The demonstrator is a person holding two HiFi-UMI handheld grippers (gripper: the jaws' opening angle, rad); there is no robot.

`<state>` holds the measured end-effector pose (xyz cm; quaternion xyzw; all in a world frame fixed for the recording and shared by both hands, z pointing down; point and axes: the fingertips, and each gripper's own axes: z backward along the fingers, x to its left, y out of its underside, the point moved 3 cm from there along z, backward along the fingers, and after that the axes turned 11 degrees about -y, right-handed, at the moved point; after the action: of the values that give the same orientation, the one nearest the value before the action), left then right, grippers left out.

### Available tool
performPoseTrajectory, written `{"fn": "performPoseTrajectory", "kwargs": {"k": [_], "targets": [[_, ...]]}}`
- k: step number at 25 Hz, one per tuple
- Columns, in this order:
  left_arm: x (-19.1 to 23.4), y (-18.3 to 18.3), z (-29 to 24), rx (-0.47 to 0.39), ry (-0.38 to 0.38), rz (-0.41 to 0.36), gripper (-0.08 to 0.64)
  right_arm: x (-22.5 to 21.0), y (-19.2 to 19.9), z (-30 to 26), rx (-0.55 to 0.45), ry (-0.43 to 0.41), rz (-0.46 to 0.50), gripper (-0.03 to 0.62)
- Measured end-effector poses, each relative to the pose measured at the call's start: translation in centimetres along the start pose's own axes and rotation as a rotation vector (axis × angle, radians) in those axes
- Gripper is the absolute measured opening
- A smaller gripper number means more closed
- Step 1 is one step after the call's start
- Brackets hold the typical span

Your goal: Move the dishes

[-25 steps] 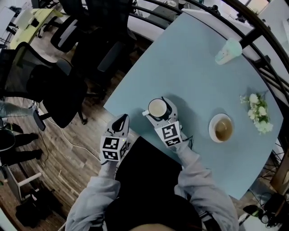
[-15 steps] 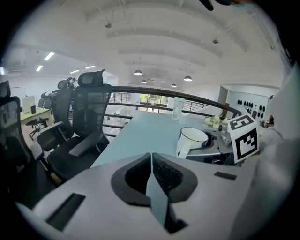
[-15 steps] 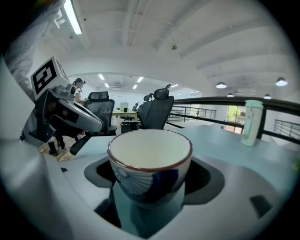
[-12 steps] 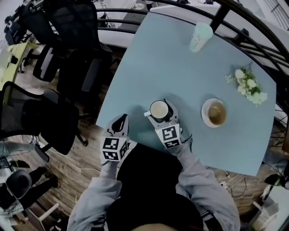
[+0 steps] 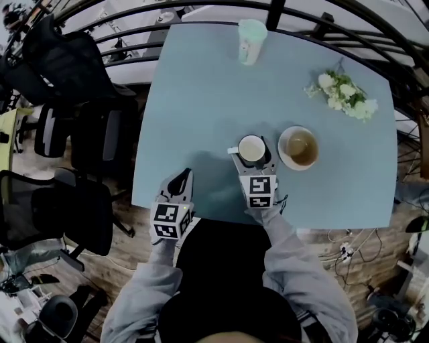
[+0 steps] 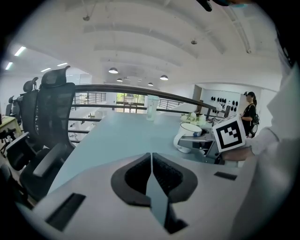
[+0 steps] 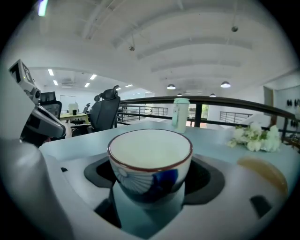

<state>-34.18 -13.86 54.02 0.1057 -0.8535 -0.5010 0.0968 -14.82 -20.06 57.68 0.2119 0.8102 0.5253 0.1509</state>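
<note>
A white cup (image 5: 252, 149) with a brown rim and blue pattern is clamped between the jaws of my right gripper (image 5: 255, 159), near the front middle of the light blue table (image 5: 201, 100). In the right gripper view the cup (image 7: 150, 161) fills the gap between the jaws. A saucer (image 5: 298, 147) with a brownish centre lies just right of the cup, and shows as a blur (image 7: 262, 171) in the right gripper view. My left gripper (image 5: 178, 184) hovers at the table's front left edge, its jaws closed together with nothing between them (image 6: 151, 173). The left gripper view shows the cup (image 6: 188, 136) off to the right.
A pale green tumbler (image 5: 251, 40) stands at the table's far edge. A bunch of white flowers (image 5: 343, 95) lies at the far right. Black office chairs (image 5: 87, 141) crowd the floor left of the table. A railing (image 5: 281, 7) runs behind the far edge.
The right gripper has carried the cup to the right, closer to the saucer. The head view has swung, so the table sits squarer in frame. The left gripper stays put.
</note>
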Motion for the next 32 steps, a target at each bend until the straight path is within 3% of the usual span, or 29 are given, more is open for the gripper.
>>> {"fn": "performPoseTrajectory", "kwargs": {"k": [5, 10, 23, 27, 32], "targets": [[-0.8, -0.8, -0.6, 0.011, 0.037, -0.034, 0.025, -2.9, 0.3, 0.2, -0.017, 0.103, -0.060, 0.413], [-1.3, -0.6, -0.9, 0.038, 0.048, -0.037, 0.025, -4.8, 0.4, 0.3, -0.021, 0.151, -0.075, 0.413], [-2.5, -0.3, -1.3, 0.038, 0.072, -0.046, 0.025, -5.3, 0.7, -0.2, 0.001, 0.175, -0.124, 0.420], [-2.4, -0.2, -1.2, 0.038, 0.071, -0.048, 0.025, -5.5, 1.3, 0.1, -0.006, 0.211, -0.145, 0.447], [-2.5, 0.0, -0.9, 0.036, 0.078, -0.051, 0.025, -5.0, 1.7, 0.8, -0.004, 0.188, -0.161, 0.492]]}}
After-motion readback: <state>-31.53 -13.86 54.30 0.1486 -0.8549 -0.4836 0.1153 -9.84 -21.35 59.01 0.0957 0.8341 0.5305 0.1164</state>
